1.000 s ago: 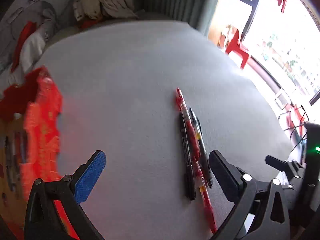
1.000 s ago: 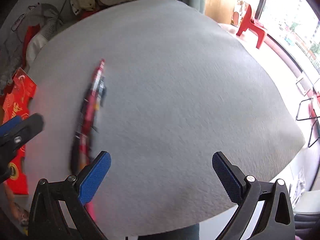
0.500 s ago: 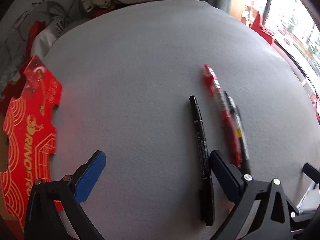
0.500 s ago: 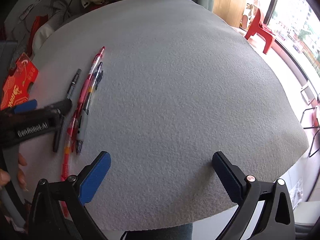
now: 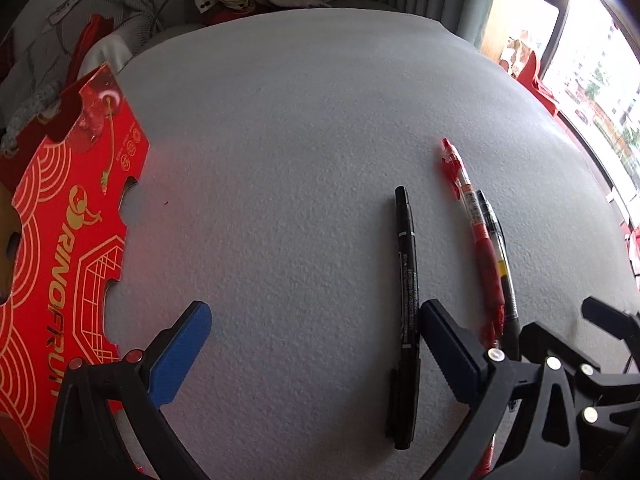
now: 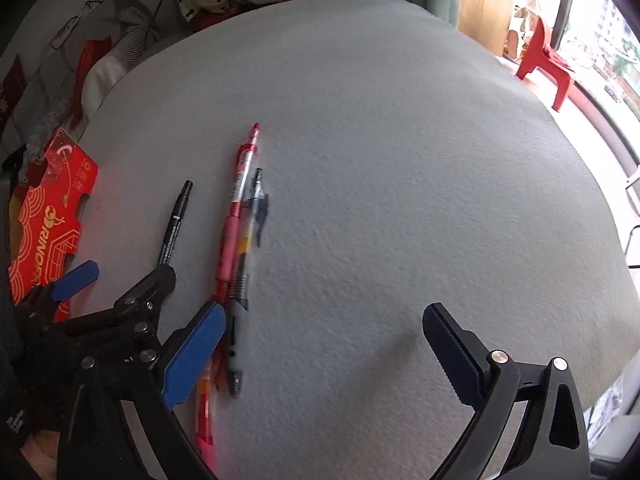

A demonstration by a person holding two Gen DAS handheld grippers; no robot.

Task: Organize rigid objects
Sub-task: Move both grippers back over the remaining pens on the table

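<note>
Both grippers hang low over the grey felt-covered table (image 5: 304,128), and neither has anything in it. The left gripper (image 5: 316,344) has its blue-padded fingers spread wide, and the black marker (image 5: 407,276) lies lengthwise just inside its right-hand finger, flat on the felt. A little further right, the red gel pen (image 5: 476,228) and the clear black gel pen (image 5: 498,248) lie side by side, touching or very nearly so. From the right gripper (image 6: 324,344), also spread wide and empty, that pair runs just past its left finger; another reddish pen (image 6: 205,412) shows blurred below that finger, too smeared to say more. The red fruit carton (image 5: 60,240) stands at the table's left edge, well apart from the pens, and I would guess it is where they belong. The marker looks to be the next pick for the left gripper. To do it well, I would shift the gripper right so the marker sits midway between the pads, turn the wrist so the fingers close across the barrel rather than along it, come down until the pads almost brush the felt, and squeeze near the middle so the marker does not tip or roll towards the two gel pens.
</note>
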